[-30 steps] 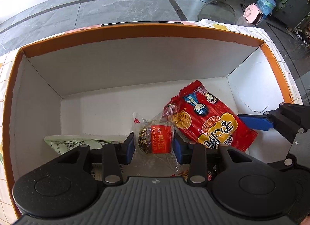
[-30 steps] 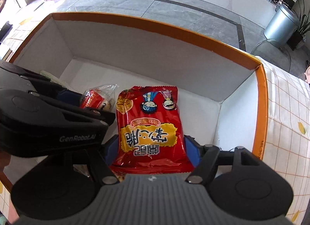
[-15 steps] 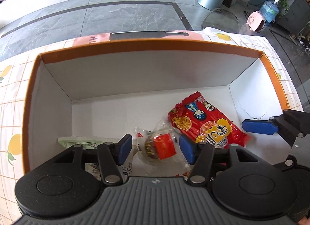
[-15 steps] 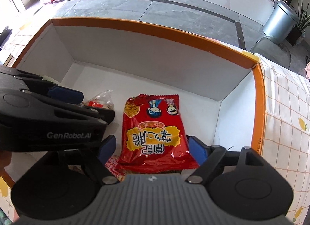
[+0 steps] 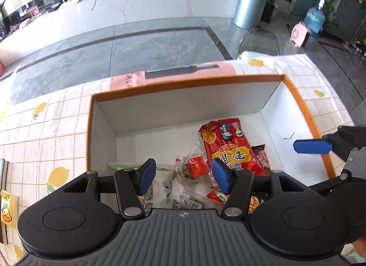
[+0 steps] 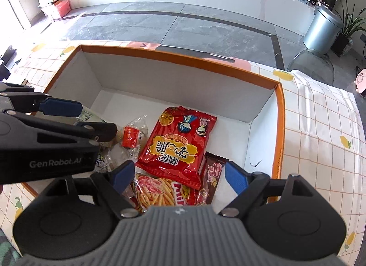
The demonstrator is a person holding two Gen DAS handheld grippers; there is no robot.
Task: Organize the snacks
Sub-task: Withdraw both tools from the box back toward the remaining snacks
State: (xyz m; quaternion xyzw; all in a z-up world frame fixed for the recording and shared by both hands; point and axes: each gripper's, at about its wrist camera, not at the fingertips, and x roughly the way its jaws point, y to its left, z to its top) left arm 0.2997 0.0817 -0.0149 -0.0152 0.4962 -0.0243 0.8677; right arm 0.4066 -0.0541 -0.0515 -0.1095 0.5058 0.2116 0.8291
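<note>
1. The left gripper (image 5: 183,175) is a black plastic tool with two round discs, a grey ribbed body, and silver screws.
2. Its fingers (image 5: 146,174) carry blue pads.
3. The right gripper (image 6: 177,174) has the same build.
4. White letters "GenRobot.AI" mark the left gripper's side.

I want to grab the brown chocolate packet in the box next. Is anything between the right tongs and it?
Partly. The red snack bag lies over the brown chocolate packet along its left edge; the right tongs, open, hover above with nothing else between.
</note>
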